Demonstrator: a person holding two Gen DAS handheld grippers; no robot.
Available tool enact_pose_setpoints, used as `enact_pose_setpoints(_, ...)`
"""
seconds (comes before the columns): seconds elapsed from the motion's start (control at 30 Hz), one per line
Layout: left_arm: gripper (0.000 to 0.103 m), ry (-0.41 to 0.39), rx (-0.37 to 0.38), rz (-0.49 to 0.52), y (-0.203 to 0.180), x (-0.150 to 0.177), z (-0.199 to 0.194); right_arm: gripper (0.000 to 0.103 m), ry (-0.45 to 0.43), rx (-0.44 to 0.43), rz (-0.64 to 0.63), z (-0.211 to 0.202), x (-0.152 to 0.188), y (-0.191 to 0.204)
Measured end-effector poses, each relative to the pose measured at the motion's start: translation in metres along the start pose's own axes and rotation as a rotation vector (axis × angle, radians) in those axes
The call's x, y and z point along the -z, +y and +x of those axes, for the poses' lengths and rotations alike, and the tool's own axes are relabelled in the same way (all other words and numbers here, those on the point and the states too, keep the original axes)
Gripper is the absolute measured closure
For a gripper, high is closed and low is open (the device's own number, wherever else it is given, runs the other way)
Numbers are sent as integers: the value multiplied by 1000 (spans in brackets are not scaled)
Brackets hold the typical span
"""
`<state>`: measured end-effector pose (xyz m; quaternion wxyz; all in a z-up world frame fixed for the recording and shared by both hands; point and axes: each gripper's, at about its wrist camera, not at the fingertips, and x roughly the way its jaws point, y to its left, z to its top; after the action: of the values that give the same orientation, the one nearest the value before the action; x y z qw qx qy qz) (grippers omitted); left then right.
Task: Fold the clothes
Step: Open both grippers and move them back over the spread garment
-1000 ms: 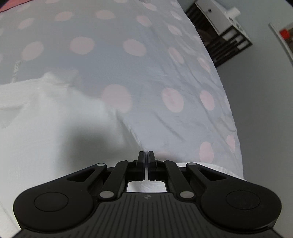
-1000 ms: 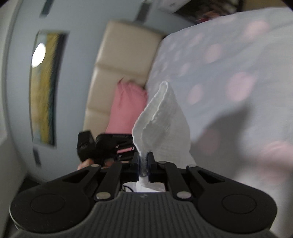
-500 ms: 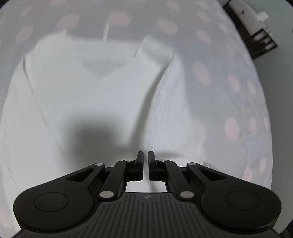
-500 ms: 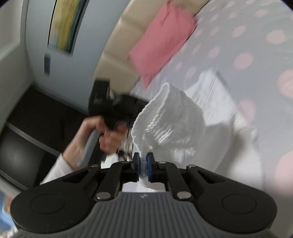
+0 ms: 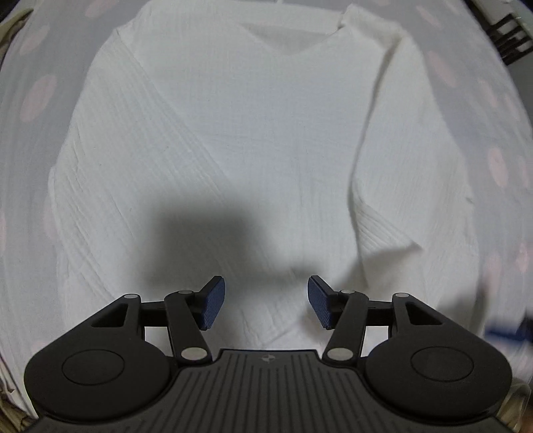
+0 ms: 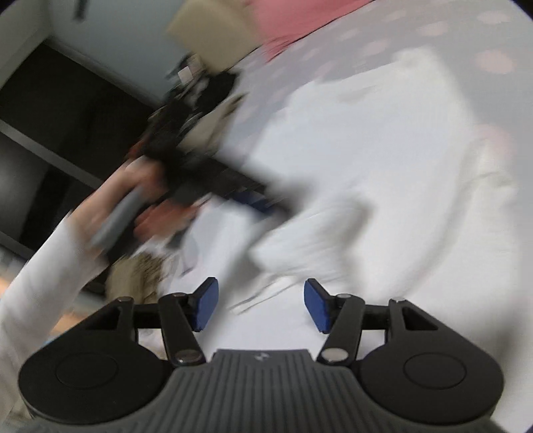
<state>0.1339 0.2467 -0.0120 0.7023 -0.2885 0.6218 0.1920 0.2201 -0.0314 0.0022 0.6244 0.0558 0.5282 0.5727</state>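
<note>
Both sleeves down: a white sweater (image 5: 253,140) lies flat across the centre of the left wrist view, V-neck at the top of the frame and a sleeve folded in over each side. A second ago each gripper was shut on white fabric, the right one carrying a sleeve end high over the bed. Now the left gripper (image 5: 265,307), at lower centre and pointing straight down over the hem, has its jaws opening with nothing between them; only its own dark shadow falls on the knit. In the blurred right wrist view the right gripper (image 6: 259,308) is likewise opening and empty, the dropped sleeve (image 6: 319,233) lying loose just ahead of it at centre frame. That release suggests the sleeve fold is done, leaving the body still to be doubled over.

The sweater rests on a grey bedspread (image 5: 36,96) with pale pink dots, showing around the garment at the edges of the frame. In the right wrist view a person's hand (image 6: 156,196) and white cuff appear at middle left, holding the other gripper. A pink cloth (image 6: 293,23) lies at the top of that frame beside a cream headboard (image 6: 206,30), against a pale blue wall; dark shelving fills the upper left.
</note>
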Motion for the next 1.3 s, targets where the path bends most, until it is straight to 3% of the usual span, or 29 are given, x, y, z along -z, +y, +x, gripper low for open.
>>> enact_pose_setpoints(0.1, 49, -57, 92, 40, -2, 19, -11, 41, -68, 41, 79, -17, -9, -30)
enact_pose_setpoints(0.2, 48, -103, 123, 98, -9, 30, -12, 41, -89, 71, 127, -16, -8, -48)
enact_pose_setpoints(0.33, 48, -201, 151, 113, 8, 51, -23, 41, -45, 76, 106, 4, -7, -44)
enact_pose_setpoints(0.5, 48, -421, 226, 153, 36, 97, -50, 42, -37, 8, 75, 31, -1, -32)
enact_pose_setpoints(0.6, 48, -510, 252, 233, 41, 120, -55, 42, -58, 68, -41, 37, 9, -16)
enact_pose_setpoints(0.7, 47, -506, 289, 329, 36, 132, -52, 40, -97, 114, -136, 31, 24, 0)
enact_pose_setpoints(0.8, 47, -527, 226, 407, 27, 138, -48, 40, -152, 117, -38, 26, 49, 2)
enact_pose_setpoints(0.9, 47, -528, 213, 484, 20, 144, -44, 40, -233, 125, 64, 21, 78, 5)
enact_pose_setpoints(1.03, 47, -536, 172, 622, 7, 153, -41, 40, -301, 192, 90, 30, 109, 14)
enact_pose_setpoints(1.2, 47, -468, 117, 783, -11, 153, -35, 40, -377, 229, 197, 48, 133, 12)
enact_pose_setpoints(1.3, 47, -420, 82, 875, -21, 150, -30, 32, -434, 209, 263, 51, 143, 9)
